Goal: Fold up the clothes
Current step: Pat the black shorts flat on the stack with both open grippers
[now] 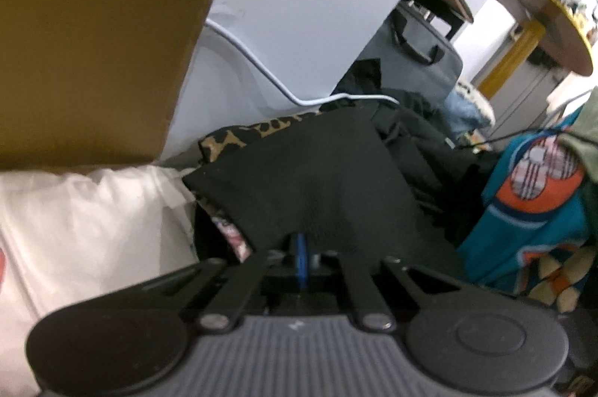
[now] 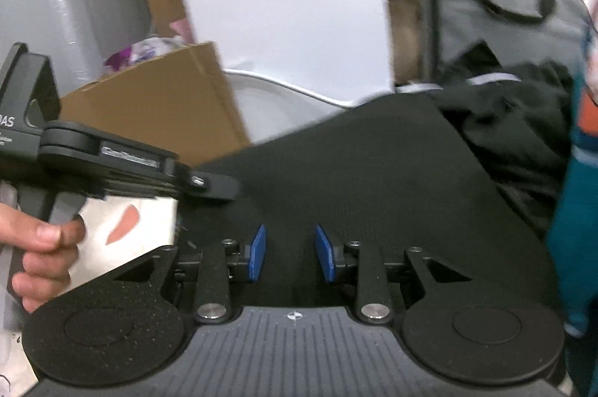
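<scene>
Black knit garment (image 1: 317, 173), soft, limp and light, drapes over the clothes pile beside the cardboard box (image 1: 93, 53). Left gripper (image 1: 301, 259) has its fingers clamped on the near edge. Right gripper (image 2: 289, 257) fingers apart above the cloth, gripping nothing. Best hold: hem corners.

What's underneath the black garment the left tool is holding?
Under the black garment, a leopard-print fabric pokes out at its far edge and a pink-and-white patterned piece at its near-left edge. How far either extends, and anything else below, is covered.
</scene>
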